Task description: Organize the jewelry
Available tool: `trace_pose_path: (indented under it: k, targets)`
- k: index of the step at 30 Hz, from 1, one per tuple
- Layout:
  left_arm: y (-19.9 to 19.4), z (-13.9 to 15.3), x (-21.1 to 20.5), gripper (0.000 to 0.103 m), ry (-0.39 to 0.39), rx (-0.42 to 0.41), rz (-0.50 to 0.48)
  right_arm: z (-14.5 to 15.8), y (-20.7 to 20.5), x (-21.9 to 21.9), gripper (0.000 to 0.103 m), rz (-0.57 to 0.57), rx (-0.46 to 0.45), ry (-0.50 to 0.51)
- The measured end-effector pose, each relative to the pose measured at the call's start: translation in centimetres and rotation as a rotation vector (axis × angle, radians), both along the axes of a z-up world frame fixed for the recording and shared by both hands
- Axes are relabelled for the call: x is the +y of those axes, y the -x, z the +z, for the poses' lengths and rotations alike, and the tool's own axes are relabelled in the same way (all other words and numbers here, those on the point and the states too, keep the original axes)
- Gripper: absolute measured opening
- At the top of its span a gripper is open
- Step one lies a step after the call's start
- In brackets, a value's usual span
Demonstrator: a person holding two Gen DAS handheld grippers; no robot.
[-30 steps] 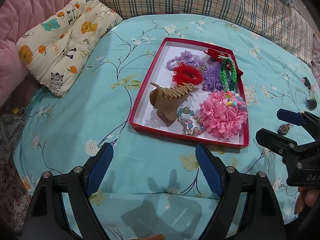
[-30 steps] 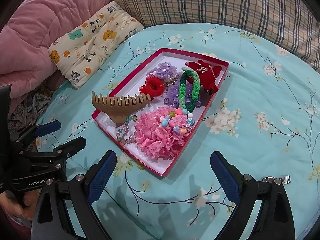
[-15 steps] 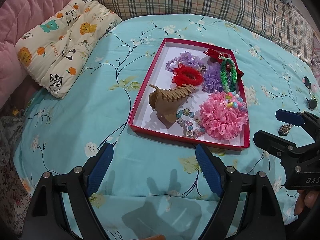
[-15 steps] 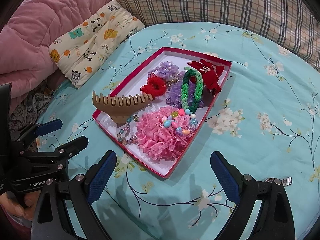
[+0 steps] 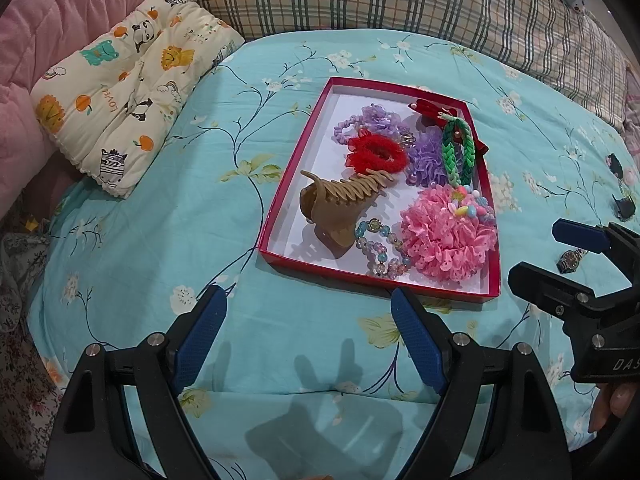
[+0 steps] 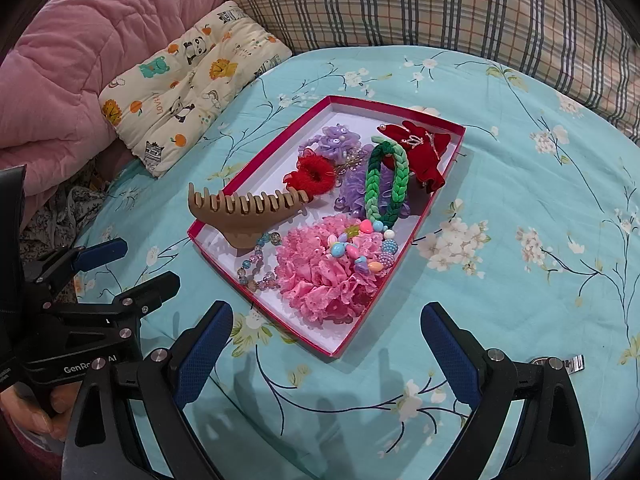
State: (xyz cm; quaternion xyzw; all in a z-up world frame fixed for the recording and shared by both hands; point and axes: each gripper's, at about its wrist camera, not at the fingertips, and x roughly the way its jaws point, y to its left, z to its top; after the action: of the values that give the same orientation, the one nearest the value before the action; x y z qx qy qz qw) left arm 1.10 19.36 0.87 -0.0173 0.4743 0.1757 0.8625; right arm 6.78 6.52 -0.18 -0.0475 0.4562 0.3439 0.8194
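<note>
A red-rimmed box (image 5: 280,200) (image 6: 440,184) lies on the teal bedspread. It holds a tan claw clip (image 5: 344,204) (image 6: 248,212), a pink scrunchie (image 5: 444,236) (image 6: 324,276), a red scrunchie (image 5: 376,154), purple scrunchies, a green braided band (image 6: 386,184), a red bow and a bead bracelet (image 5: 378,248). A watch (image 5: 570,260) lies right of the box, behind the right gripper's fingers; in the right wrist view it (image 6: 558,362) peeks past the right finger. My left gripper (image 5: 308,340) is open and empty before the box. My right gripper (image 6: 326,348) is open and empty.
A cartoon-print pillow (image 5: 128,84) and a pink quilt (image 6: 68,60) lie at the left. A plaid pillow (image 5: 400,4) runs along the back. Small dark clips (image 5: 620,184) lie on the bedspread at the far right. The bed edge drops off at the left.
The box has shifted slightly in both views as the grippers drifted a little. Both grippers stay open and empty.
</note>
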Motion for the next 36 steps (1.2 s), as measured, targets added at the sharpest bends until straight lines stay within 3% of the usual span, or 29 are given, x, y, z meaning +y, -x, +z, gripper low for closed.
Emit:
trace_pose_path:
  k: [36]
  targets:
    - [0.22,0.4,-0.07,0.085,-0.018,-0.004,0.001,0.32,0.15,-0.04,0.096,0.0,-0.003,-0.008]
